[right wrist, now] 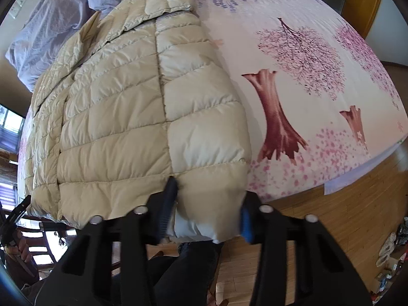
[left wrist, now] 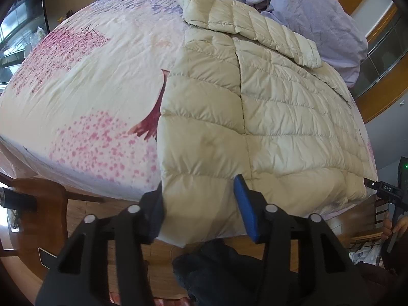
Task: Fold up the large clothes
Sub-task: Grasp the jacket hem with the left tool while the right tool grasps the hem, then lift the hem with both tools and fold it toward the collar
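Jacket point(left wrist: 267, 117) on bed point(left wrist: 84, 84), hem at 6 o'clock; both grippers' jaws clamped on hem corners. Risk: slick puffy fabric slips free during lift.

Both wrist cameras are looking steeply down from close above the bed's point(left wrist: 76, 81) near edge, each along its own fingers, sharing the cream down jacket point(left wrist: 267, 107) between them.

A tree-printed bedsheet point(left wrist: 84, 81) under crumpled lilac bedding point(left wrist: 313, 12), wooden floor point(right wrist: 331, 204) below, chair point(left wrist: 38, 199) alongside
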A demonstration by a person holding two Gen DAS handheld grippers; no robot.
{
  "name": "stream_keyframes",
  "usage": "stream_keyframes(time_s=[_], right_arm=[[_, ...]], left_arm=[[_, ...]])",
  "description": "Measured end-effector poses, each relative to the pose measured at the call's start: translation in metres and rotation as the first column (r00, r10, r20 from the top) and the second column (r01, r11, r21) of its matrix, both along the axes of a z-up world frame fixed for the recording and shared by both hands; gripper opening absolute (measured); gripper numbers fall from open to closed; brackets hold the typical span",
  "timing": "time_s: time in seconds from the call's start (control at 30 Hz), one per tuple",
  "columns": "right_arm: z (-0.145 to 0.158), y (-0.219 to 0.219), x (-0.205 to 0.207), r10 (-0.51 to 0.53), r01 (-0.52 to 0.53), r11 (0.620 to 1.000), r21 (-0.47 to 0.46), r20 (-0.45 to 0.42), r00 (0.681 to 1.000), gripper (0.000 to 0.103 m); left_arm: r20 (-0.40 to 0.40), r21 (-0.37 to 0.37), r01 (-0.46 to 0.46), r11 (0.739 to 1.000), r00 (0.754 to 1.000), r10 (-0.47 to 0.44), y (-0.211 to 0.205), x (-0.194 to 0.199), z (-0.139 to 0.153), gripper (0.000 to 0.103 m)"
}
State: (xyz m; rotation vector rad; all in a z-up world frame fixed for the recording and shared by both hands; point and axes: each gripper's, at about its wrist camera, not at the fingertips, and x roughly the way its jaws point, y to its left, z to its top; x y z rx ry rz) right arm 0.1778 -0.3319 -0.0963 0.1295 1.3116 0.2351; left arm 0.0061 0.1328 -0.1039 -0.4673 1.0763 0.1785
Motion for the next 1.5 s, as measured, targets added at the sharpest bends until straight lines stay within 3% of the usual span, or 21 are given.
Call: stream_keyframes(time_s=[0.17,0.27,0.87,1.2,1.5], right_arm=[[0.010,0.007,0.000,0.024,-0.024,1.000,-0.009,0.046,0.999,0.017],[0.018,0.009,0.003,0.028,-0.027,1.000,-0.010,0.085,0.996,0.012],[0.067,0.020,0.056,0.066,-0.062,0.998,-0.022,0.252,0.966,0.010],[0.081,0.031,0.101,0.128,-0.127,0.992,-0.023,0.286,0.950,0.010],[0.089,0.046,0.144,0.132,-0.129,0.991,-0.028,0.302,0.944,0.010]], left_arm=[[0.003,-0.009,-0.046,0.999,0.999,0.046,0.005,-0.003,0.002,0.014],[0.014,0.007,-0.063,0.998,0.998,0.063,0.007,-0.002,0.009,0.007],[0.082,0.200,-0.122,0.972,0.991,0.108,0.012,0.044,0.073,0.004],[0.112,0.276,-0.192,0.942,0.980,0.167,0.014,0.081,0.099,0.004],[0.138,0.309,-0.203,0.929,0.976,0.168,0.025,0.122,0.116,0.004]])
